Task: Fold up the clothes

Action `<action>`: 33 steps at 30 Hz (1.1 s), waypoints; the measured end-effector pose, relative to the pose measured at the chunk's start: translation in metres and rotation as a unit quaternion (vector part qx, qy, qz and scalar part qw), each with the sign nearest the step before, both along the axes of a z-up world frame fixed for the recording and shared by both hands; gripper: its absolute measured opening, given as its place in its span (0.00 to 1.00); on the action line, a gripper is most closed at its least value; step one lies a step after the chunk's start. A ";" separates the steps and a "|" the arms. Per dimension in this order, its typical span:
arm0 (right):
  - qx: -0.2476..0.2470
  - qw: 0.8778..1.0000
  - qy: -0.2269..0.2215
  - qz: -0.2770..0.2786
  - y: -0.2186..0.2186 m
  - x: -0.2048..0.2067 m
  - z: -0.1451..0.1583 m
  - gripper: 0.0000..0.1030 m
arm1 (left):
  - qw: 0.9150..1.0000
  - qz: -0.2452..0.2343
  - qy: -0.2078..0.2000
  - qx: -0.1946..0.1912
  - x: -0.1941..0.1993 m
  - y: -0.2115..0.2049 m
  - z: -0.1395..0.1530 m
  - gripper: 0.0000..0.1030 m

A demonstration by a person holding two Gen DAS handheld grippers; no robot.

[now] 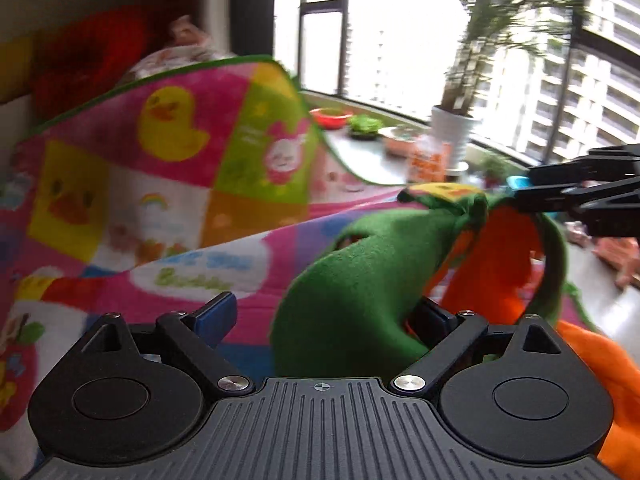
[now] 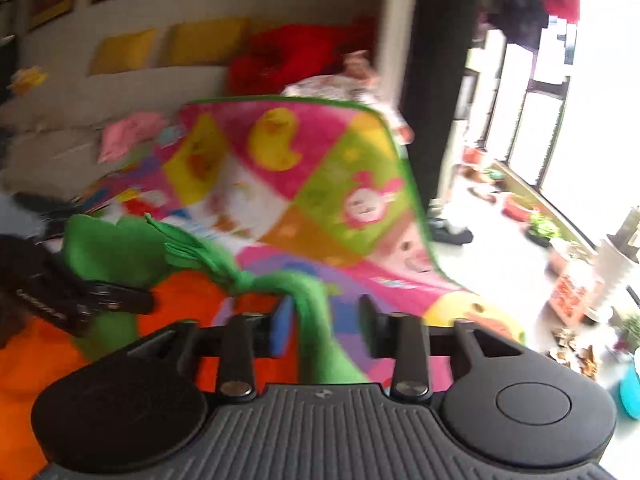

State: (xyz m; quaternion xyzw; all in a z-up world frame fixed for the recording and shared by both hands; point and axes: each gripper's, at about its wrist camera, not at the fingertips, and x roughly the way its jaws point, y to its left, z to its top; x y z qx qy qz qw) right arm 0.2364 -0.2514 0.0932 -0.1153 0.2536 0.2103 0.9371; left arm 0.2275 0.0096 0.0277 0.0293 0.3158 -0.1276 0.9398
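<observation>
Two grippers [image 1: 326, 316] [image 2: 324, 326] amid green-edged garment [image 1: 352, 280]

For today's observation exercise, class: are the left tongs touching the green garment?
Touching. The left wrist view shows the green garment draped against one finger of the open left tongs; the other finger stands clear.

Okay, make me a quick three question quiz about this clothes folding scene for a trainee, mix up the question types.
1. True or false: the fingers of the left gripper stand wide apart.
2. Which animal is printed on a pink square of the blanket? A duck, B horse, C fish.
3. Fill the gap: the fleece garment in front of the left gripper is green and ____.

Key: 1 true; 2 A; 3 orange.
</observation>
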 end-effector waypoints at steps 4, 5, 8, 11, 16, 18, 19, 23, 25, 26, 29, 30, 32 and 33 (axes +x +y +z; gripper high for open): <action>0.017 1.000 -0.002 -0.004 -0.014 0.003 0.001 0.41 | 1.000 0.015 -0.004 0.004 -0.004 0.018 0.007 0.92; 0.017 1.000 0.000 0.001 -0.016 0.002 0.000 0.41 | 1.000 0.012 -0.006 -0.001 -0.007 0.021 0.010 0.92; 0.015 1.000 0.015 0.019 -0.022 -0.003 -0.006 0.42 | 0.999 -0.028 -0.003 -0.030 -0.022 0.018 0.018 0.93; 0.001 0.998 0.038 0.054 -0.019 -0.016 -0.016 0.42 | 0.994 -0.089 0.021 -0.061 -0.034 0.004 0.015 0.93; -0.040 0.993 0.085 0.071 0.017 -0.008 -0.056 0.39 | 0.988 -0.107 0.076 -0.081 -0.017 -0.018 -0.019 0.93; -0.055 0.992 0.096 0.056 0.032 0.008 -0.073 0.37 | 0.988 -0.083 0.100 -0.084 0.003 -0.020 -0.033 0.92; -0.060 0.992 0.097 0.048 0.038 0.016 -0.080 0.37 | 0.989 -0.063 0.105 -0.082 0.014 -0.018 -0.038 0.92; -0.054 0.995 0.083 0.033 0.045 0.038 -0.087 0.37 | 0.993 -0.001 0.100 -0.066 0.044 -0.003 -0.044 0.92; -0.042 0.995 0.090 0.028 0.043 0.044 -0.085 0.37 | 0.992 0.011 0.103 -0.070 0.046 0.008 -0.042 0.92; -0.035 0.995 0.092 0.026 0.042 0.047 -0.084 0.37 | 0.992 0.005 0.103 -0.077 0.041 0.013 -0.039 0.92; -0.015 0.996 0.079 0.042 0.029 0.036 -0.066 0.37 | 0.994 -0.003 0.091 -0.068 0.025 0.021 -0.031 0.92; -0.011 0.996 0.072 0.044 0.026 0.032 -0.059 0.37 | 0.995 -0.001 0.084 -0.061 0.021 0.021 -0.028 0.92; -0.009 0.998 0.050 0.042 0.021 0.029 -0.046 0.40 | 0.996 0.009 0.066 -0.058 0.015 0.022 -0.021 0.92; -0.013 0.998 0.041 0.037 0.022 0.033 -0.042 0.42 | 0.996 0.013 0.056 -0.063 0.014 0.023 -0.016 0.92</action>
